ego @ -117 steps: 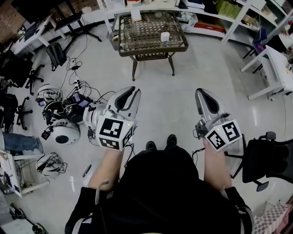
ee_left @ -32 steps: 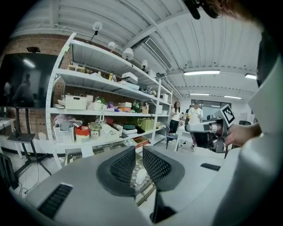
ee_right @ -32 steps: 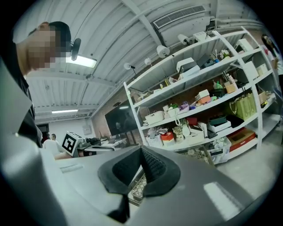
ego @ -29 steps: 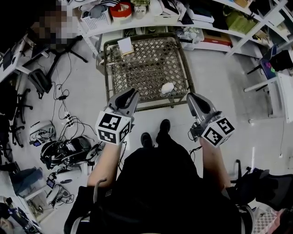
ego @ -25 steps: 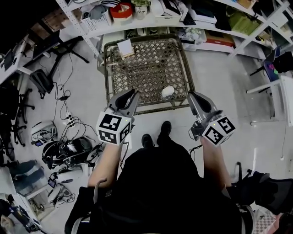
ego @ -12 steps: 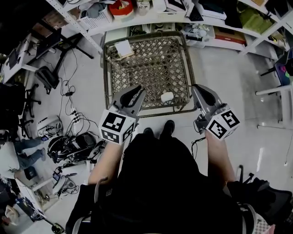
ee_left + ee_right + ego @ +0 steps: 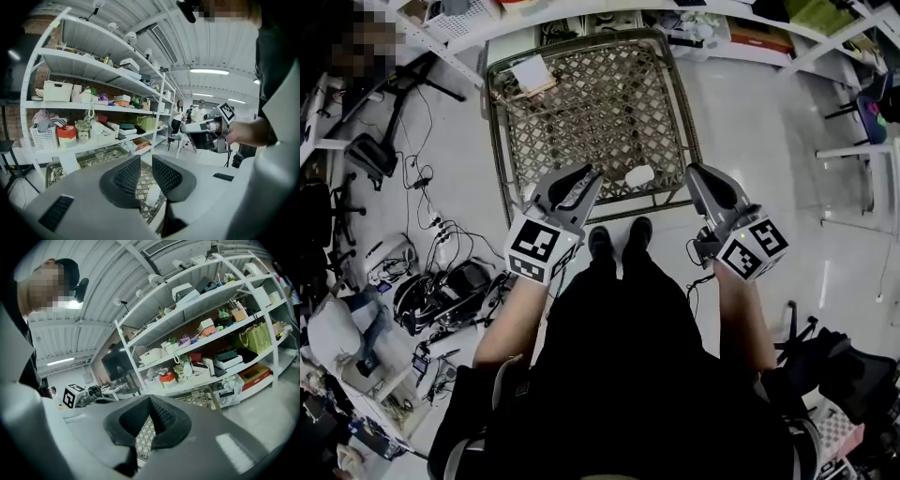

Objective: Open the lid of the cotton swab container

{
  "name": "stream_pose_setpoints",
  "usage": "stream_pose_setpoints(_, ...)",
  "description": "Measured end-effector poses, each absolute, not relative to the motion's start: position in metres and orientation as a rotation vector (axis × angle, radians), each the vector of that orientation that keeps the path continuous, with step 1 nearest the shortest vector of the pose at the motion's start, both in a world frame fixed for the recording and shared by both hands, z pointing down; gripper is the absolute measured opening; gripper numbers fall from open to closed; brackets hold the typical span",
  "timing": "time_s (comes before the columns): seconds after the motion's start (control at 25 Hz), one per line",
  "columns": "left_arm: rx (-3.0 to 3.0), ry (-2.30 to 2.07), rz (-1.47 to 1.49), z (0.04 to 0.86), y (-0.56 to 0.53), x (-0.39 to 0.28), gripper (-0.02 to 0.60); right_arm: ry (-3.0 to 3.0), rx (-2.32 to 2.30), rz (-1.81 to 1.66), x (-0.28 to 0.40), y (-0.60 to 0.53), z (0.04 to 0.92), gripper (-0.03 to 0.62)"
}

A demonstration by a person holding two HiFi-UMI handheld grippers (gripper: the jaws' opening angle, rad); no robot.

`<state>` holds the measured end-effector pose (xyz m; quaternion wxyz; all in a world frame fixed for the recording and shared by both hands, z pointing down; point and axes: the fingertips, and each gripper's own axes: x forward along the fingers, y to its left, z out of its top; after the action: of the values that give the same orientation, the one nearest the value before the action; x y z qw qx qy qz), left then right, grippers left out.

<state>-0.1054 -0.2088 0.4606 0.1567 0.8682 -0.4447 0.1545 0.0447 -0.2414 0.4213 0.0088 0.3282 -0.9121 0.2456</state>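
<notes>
The small white cotton swab container (image 7: 638, 175) lies on the metal lattice table (image 7: 502, 141), near its front edge. In the left gripper view the container (image 7: 152, 196) shows low down through the gap between the jaws. My left gripper (image 7: 589, 175) hovers at the table's front edge, left of the container. Its jaws have just been opening and stand a narrow slit apart, with nothing between them. My right gripper (image 7: 694, 173) is off the table's front right corner, right of the container and shut on nothing. Neither gripper touches the container.
A white card (image 7: 528, 73) lies at the table's far left corner. White shelving (image 7: 93, 101) full of baskets and boxes stands behind the table. Cables and gear (image 7: 441, 286) cover the floor at the left. A black chair (image 7: 839, 366) is at the lower right.
The person has stepped up to the table. Both grippers have moved forward and down to its front edge, one on each side of the container.
</notes>
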Motion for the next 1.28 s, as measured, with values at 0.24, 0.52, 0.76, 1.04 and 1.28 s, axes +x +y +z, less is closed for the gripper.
stream_pose_setpoints(0.24,2.518,-1.143,0.489,0.506,-0.198,-0.096,0.098,-2.804,1.037,0.806,0.033,-0.228,0.449,0.011)
stream_pose_setpoints(0.52,2.586,-1.043,0.498,0.548,-0.194,-0.083,0.137,-2.763,1.078,0.839,0.024,-0.212,0.479,0.011)
stream_pose_setpoints(0.76,2.597,-0.969,0.502,0.594,-0.2,-0.067,0.172,-2.711,1.107,0.889,0.027,-0.204,0.506,0.011)
stream_pose_setpoints(1.04,2.6,-0.892,0.545,0.646,-0.21,-0.05,0.215,-2.691,1.112,0.918,0.023,-0.203,0.518,0.011)
stream_pose_setpoints(1.28,2.56,-0.835,0.569,0.687,-0.215,-0.035,0.259,-2.664,1.13,0.935,0.027,-0.2,0.523,0.011)
